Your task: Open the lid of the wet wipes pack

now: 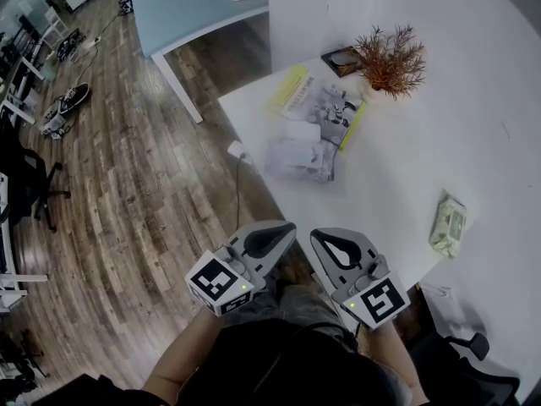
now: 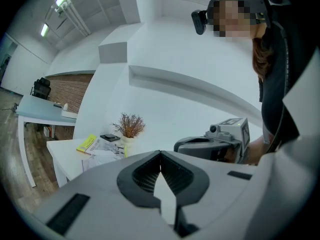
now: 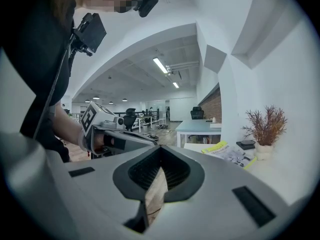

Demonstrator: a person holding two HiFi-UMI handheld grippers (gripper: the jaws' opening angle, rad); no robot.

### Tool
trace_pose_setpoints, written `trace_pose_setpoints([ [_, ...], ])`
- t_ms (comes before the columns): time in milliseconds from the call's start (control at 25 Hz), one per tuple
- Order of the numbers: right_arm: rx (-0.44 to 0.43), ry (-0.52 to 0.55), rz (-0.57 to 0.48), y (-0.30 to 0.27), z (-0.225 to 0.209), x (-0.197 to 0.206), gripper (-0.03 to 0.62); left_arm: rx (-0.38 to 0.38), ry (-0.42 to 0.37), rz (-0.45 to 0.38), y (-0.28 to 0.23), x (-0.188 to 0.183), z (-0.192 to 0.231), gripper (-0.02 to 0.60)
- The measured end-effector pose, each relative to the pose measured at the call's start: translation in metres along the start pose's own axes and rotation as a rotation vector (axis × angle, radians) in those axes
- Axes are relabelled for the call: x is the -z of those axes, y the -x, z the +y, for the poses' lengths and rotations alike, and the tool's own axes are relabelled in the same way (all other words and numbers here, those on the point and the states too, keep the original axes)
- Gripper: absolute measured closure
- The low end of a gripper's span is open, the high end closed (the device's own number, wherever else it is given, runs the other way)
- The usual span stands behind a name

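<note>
The wet wipes pack (image 1: 448, 224), pale green with a whitish top, lies near the white table's (image 1: 406, 159) right front edge, lid closed. Neither gripper view shows it. My left gripper (image 1: 286, 228) and right gripper (image 1: 319, 238) are side by side close to my body, at the table's near edge and well to the left of the pack. Both are shut with nothing between the jaws. In the left gripper view the left gripper (image 2: 160, 155) has its jaws meeting, with the right gripper (image 2: 186, 147) beside it. The right gripper view shows the right gripper (image 3: 160, 150) closed the same way.
A dried reddish plant (image 1: 390, 57) in a pot stands at the table's back. A yellow-edged magazine (image 1: 325, 108) and a clear plastic bag (image 1: 300, 150) lie nearby. A blue table (image 1: 194, 7) stands beyond on the wooden floor. A chair (image 1: 461, 345) sits at lower right.
</note>
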State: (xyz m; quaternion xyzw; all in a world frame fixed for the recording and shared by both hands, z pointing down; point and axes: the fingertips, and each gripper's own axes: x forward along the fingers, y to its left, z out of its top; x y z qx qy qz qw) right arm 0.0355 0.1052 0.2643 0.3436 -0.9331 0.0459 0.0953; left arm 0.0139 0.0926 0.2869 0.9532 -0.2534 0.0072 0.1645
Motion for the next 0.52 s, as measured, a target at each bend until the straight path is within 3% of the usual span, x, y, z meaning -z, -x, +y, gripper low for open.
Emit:
trace_pose_setpoints([
  [520, -0.023, -0.003, 0.021, -0.0041, 0.0061, 0.0090, 0.574, -0.018, 0.014, 0.012, 0.0050, 0.0073, 0.0024, 0.568],
])
